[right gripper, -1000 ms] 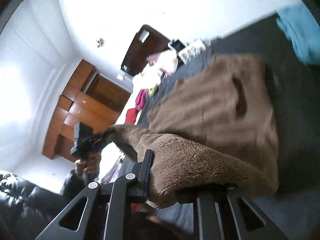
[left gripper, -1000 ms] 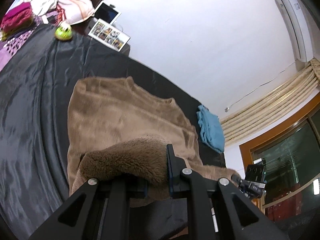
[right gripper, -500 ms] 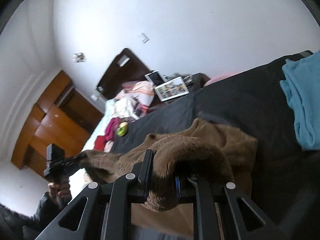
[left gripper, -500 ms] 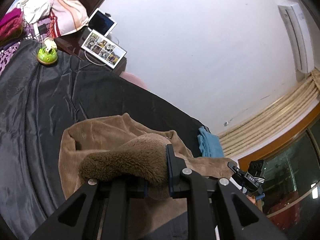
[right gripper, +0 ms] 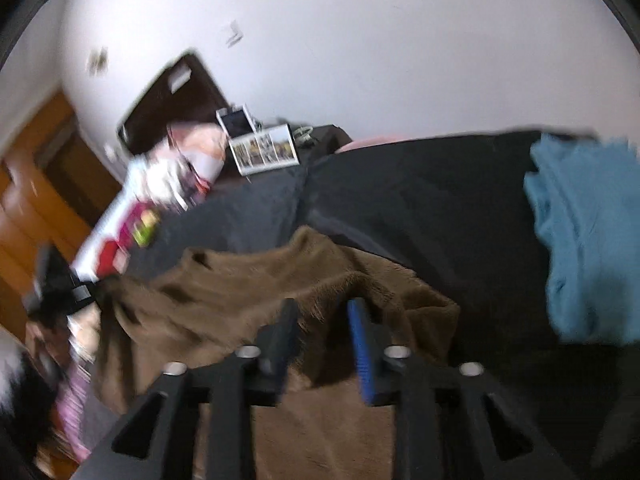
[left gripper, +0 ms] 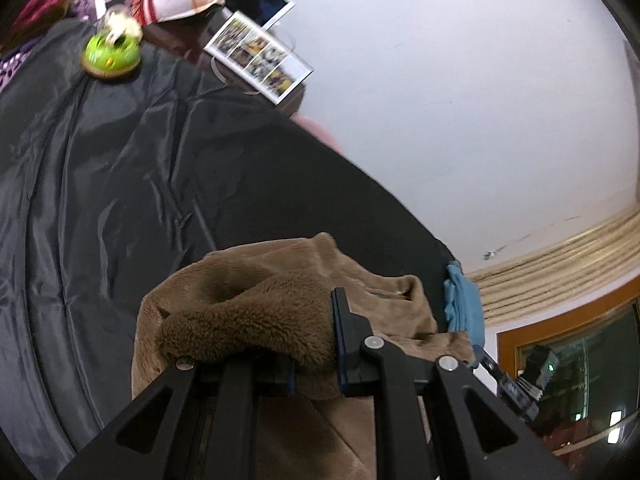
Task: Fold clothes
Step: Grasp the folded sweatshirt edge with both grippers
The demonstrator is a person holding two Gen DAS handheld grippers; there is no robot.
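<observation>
A fuzzy brown garment (left gripper: 280, 304) lies doubled over on the black sheet (left gripper: 120, 184) of a bed. My left gripper (left gripper: 314, 364) is shut on a thick fold of its edge, which bulges over the fingers. In the right wrist view the same brown garment (right gripper: 240, 292) lies under my right gripper (right gripper: 326, 344), whose jaws stand apart with the cloth edge loose between them. The right gripper also shows in the left wrist view (left gripper: 516, 384), at the garment's far corner.
A folded blue garment (right gripper: 588, 240) lies on the sheet to the right. A green toy (left gripper: 110, 54), a photo sheet (left gripper: 258, 58), a tablet and piled clothes sit at the head of the bed. A white wall and a curtained window are behind.
Both grippers carried the garment's near edge forward over its body, so it now lies folded in half. The right gripper's jaws have opened and let go of the cloth.
</observation>
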